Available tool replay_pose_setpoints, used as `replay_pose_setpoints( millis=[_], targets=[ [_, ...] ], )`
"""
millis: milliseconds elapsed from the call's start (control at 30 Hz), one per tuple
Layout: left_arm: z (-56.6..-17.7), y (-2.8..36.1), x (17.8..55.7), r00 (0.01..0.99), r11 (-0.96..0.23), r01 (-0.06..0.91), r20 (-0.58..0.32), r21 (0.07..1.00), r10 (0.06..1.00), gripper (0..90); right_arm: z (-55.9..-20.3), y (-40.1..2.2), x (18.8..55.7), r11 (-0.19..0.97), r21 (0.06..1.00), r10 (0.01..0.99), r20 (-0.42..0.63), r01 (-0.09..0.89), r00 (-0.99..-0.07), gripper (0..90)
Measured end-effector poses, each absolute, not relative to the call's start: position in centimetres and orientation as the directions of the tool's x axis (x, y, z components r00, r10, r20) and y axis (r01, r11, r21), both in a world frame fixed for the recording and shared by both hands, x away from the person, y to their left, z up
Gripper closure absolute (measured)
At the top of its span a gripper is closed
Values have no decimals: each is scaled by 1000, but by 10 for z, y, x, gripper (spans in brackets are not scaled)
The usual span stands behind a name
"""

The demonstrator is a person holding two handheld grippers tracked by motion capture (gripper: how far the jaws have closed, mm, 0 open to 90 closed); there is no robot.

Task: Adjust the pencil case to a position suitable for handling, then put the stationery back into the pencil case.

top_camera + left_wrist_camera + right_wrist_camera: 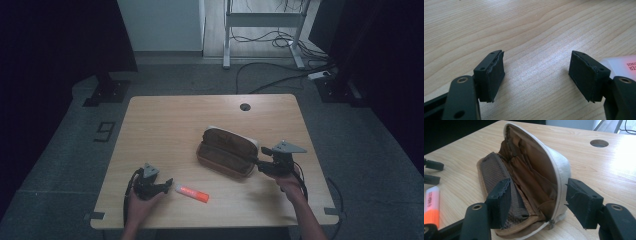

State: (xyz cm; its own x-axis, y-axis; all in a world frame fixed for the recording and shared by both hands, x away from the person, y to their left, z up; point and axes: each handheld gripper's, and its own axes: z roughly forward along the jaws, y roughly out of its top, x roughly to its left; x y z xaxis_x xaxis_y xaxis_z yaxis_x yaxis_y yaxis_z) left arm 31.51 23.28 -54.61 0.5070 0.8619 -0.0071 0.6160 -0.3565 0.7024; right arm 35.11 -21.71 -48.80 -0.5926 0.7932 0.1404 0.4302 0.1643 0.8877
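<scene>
Pencil case (227,151) lies open mid-table, lid up, brown lining showing; contents too dark to make out. Right gripper (537,202) at its near end, jaws spread either side of the zip edge, pads not pressing as far as visible; case's near corner cut off behind jaws. Left gripper (536,75) low on table (165,125), jaws spread, bare wood between. Orange-white marker (192,193) just beside it; in left gripper view mostly hidden behind one pad, label cut off.

Wooden table (165,120), cable hole (244,106); beyond, desk frame (262,20), possibly cables (280,80).
</scene>
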Motion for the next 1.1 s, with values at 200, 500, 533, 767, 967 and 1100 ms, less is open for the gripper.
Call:
replay_pose_setpoints(
  millis=[200,500,533,767,967,1100],
  targets=[
    [-546,233,315,508,-357,615,-7,703,862,282,-493,-216,344,148,894,784,155,424,-600,374],
    [-546,233,315,507,-356,616,-8,702,862,281,-493,-212,339,138,899,775,164,417,-610,393],
    [-546,233,315,507,-356,616,-8,702,862,281,-492,-212,339,139,897,770,168,419,-616,400],
    [-546,233,315,507,-357,616,-7,702,862,281,-493,-194,334,157,896,743,170,415,-648,406],
    [-546,233,315,507,-356,616,-7,703,862,280,-498,-175,329,196,892,713,154,406,-684,407],
    [-546,233,315,507,-357,617,-8,702,862,280,-501,-168,328,206,889,700,158,409,-696,407]
  ],
)
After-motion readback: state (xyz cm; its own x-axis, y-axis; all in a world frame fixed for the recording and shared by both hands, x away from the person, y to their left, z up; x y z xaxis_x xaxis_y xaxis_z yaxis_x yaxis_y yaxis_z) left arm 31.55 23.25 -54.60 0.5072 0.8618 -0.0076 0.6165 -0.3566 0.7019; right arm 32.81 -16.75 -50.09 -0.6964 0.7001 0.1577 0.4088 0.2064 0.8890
